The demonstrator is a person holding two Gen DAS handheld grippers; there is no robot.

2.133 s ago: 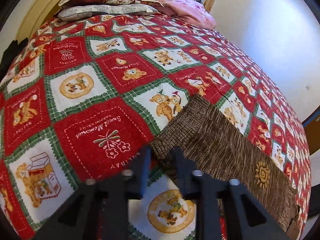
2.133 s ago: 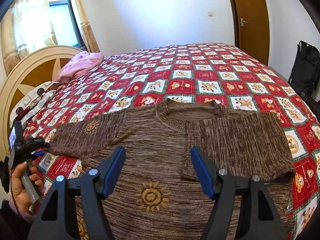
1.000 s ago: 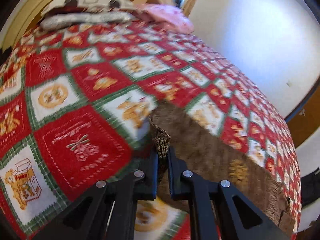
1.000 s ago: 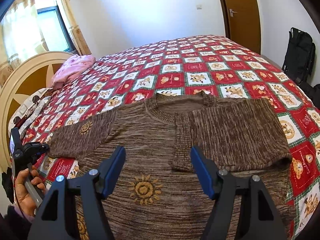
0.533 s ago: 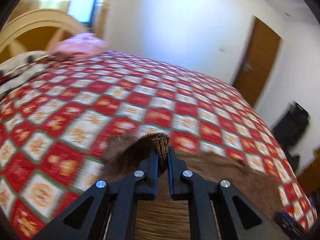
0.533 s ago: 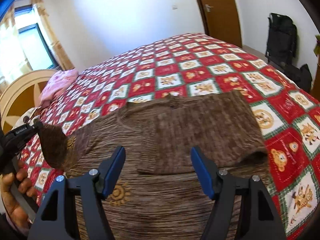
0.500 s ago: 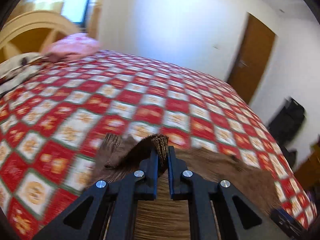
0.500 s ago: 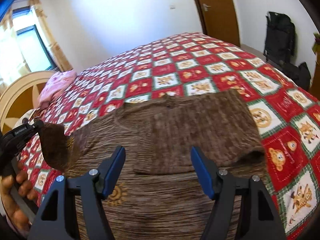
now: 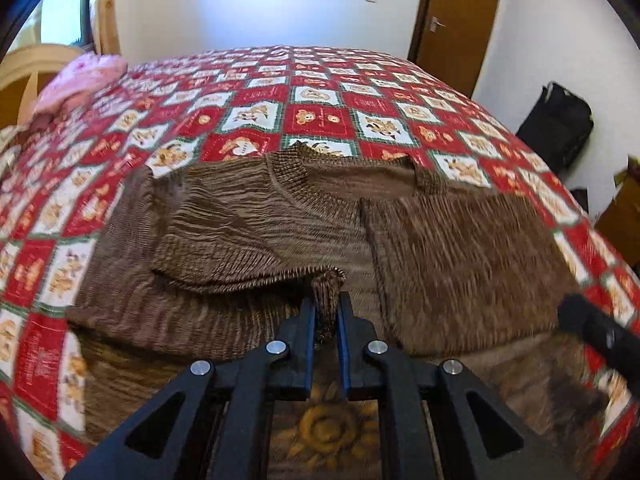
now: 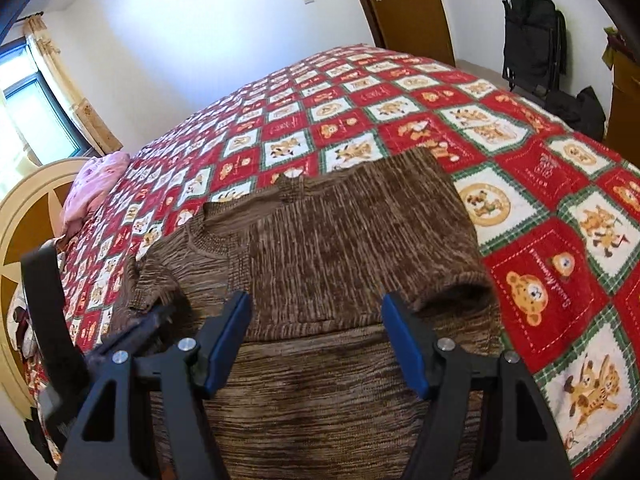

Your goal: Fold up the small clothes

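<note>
1. Since half a second ago, we have carried the left sleeve (image 9: 224, 248) further across the sweater (image 9: 248, 320); then its cuff hung lifted over the left edge, and now the sleeve lies folded over the chest.
2. Our left gripper (image 9: 325, 320) is pressed together on the ribbed cuff (image 9: 326, 292), which sticks up between its fingers, just above the middle of the sweater.
3. Our right gripper (image 10: 316, 340) is spread wide and holds nothing; it hovers over the sweater's lower body, with the folded right sleeve (image 10: 360, 248) just beyond its fingertips.
4. The sweater lies flat on the quilt (image 9: 320, 112) near the bed's front edge, collar (image 9: 344, 176) pointing away from us. Both sleeves are now folded inward; their edges lie close together down the middle of the chest.
5. A sun motif (image 9: 324, 428) on the sweater's front shows just below the left gripper's fingers.
6. A pink pillow (image 9: 80, 80) rests at the headboard (image 10: 24, 216) end, well apart from the sweater. A dark bag (image 9: 556, 124) stands on the floor beside the bed, near the brown door (image 9: 456, 20).
7. In the right wrist view the left gripper is blurred at the left edge, so we cannot make out its grip there. The sweater's hem is cut off by the bottom of both views, hidden behind the gripper bodies.
</note>
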